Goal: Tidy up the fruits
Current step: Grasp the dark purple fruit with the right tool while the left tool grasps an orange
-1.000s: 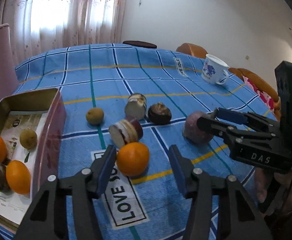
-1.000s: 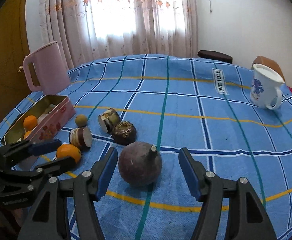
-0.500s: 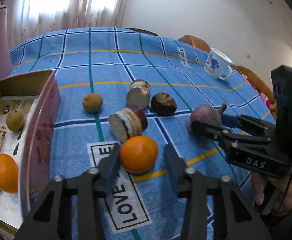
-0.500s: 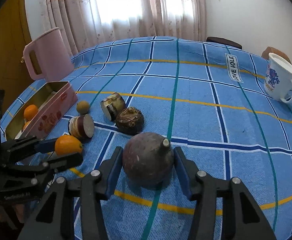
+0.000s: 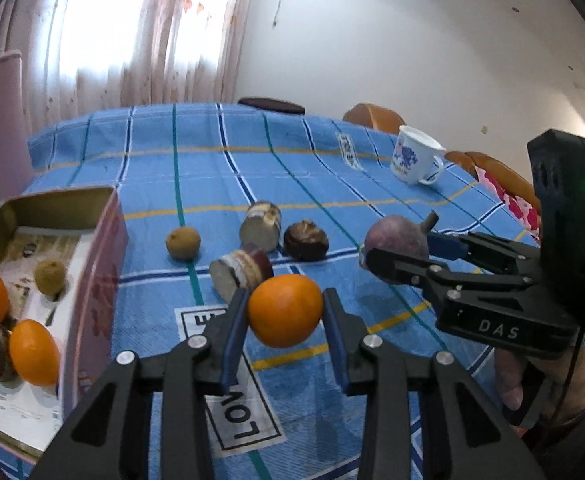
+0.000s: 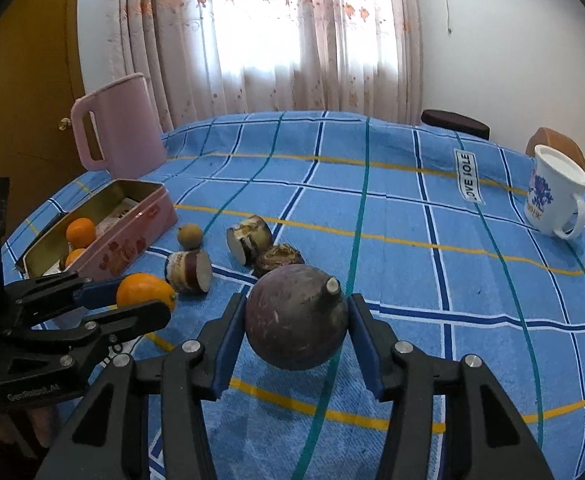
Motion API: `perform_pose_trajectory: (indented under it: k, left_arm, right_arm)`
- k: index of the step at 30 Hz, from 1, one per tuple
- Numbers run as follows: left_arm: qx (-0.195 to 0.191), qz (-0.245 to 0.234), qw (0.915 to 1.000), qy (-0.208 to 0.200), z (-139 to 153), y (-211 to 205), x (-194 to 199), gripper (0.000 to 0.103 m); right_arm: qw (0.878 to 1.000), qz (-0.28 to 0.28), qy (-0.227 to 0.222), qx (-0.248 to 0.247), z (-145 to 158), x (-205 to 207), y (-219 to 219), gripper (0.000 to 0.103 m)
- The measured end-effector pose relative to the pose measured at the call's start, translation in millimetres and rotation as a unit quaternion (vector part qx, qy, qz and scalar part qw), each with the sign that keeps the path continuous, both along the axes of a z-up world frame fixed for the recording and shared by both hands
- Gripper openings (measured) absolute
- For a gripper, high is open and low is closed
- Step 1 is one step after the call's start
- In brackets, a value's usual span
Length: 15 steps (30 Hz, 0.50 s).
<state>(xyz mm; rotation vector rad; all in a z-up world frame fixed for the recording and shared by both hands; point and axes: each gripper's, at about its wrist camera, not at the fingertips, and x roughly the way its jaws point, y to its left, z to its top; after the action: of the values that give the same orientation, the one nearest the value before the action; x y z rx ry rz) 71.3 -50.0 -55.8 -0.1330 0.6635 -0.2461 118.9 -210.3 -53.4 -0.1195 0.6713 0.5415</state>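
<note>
My left gripper (image 5: 285,312) is shut on an orange (image 5: 285,309) and holds it above the blue checked cloth; it also shows in the right wrist view (image 6: 145,294). My right gripper (image 6: 296,322) is shut on a round dark purple fruit with a stub stem (image 6: 294,326), lifted off the cloth; the fruit shows in the left wrist view (image 5: 396,238). A pink tin box (image 5: 100,264) at the left holds two oranges, a small brown fruit and a dark one.
On the cloth lie a small brown fruit (image 5: 183,243), two cut fruit pieces (image 5: 241,274) (image 5: 261,222) and a dark brown fruit (image 5: 305,240). A white mug (image 6: 554,196) stands at the far right, a pink jug (image 6: 118,122) behind the box.
Both grippers closed on their fruits, the left on the orange and the right on the purple fruit, and both fruits have been lifted off the cloth.
</note>
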Motion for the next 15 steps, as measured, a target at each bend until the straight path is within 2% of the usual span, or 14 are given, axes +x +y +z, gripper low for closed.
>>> perform_pose_trajectory:
  k: [7,15]
  left_arm:
    - [0.011,0.007,0.9989,-0.044,9,-4,-11,0.038]
    - [0.013,0.016,0.9971,-0.073,17,-4,-17,0.038]
  right_arm:
    - [0.999,0.005,-0.033,0.01,7,-11,-2,0.052]
    - [0.997,0.011,-0.069,0.022,15,-23,-5,0.052]
